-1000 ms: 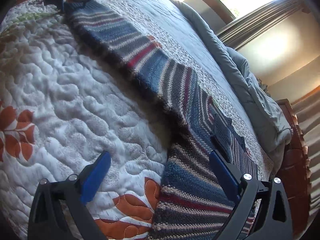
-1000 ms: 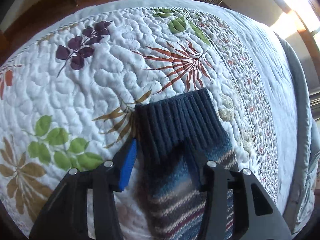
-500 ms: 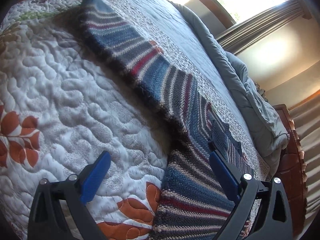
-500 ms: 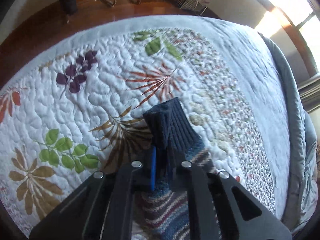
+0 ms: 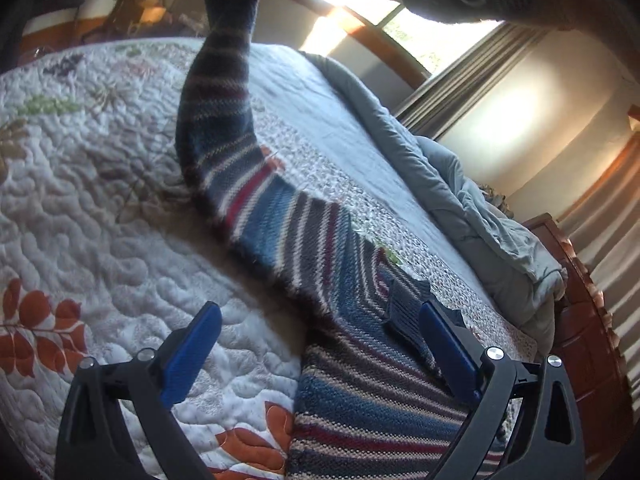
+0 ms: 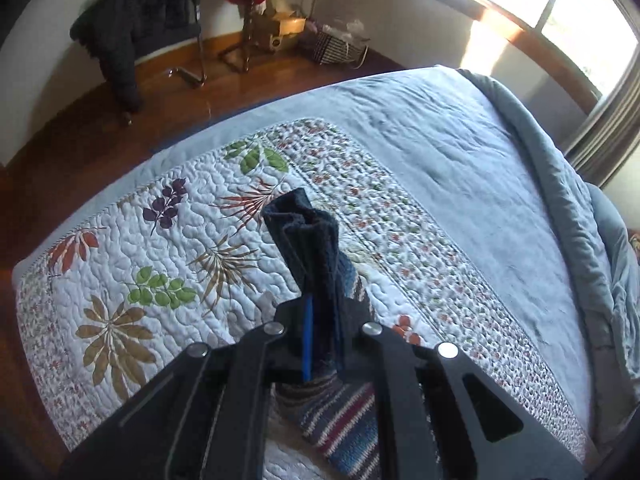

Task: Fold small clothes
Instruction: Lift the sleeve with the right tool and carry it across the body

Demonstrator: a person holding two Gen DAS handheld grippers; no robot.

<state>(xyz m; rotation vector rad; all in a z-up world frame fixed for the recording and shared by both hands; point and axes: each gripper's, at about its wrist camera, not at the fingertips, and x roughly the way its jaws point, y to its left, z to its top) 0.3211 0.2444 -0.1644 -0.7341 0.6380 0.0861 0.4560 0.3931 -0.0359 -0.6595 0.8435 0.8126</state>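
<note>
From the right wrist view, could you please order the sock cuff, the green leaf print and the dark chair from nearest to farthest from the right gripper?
1. Sock cuff, clamped in the right gripper.
2. Green leaf print, left on the quilt.
3. Dark chair, far left, on the floor beyond the bed.

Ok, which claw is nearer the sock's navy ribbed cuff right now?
Right. The right claw is shut on the navy cuff, holding it up above the quilt. The left claw hangs open at the striped sock's opposite end.
</note>
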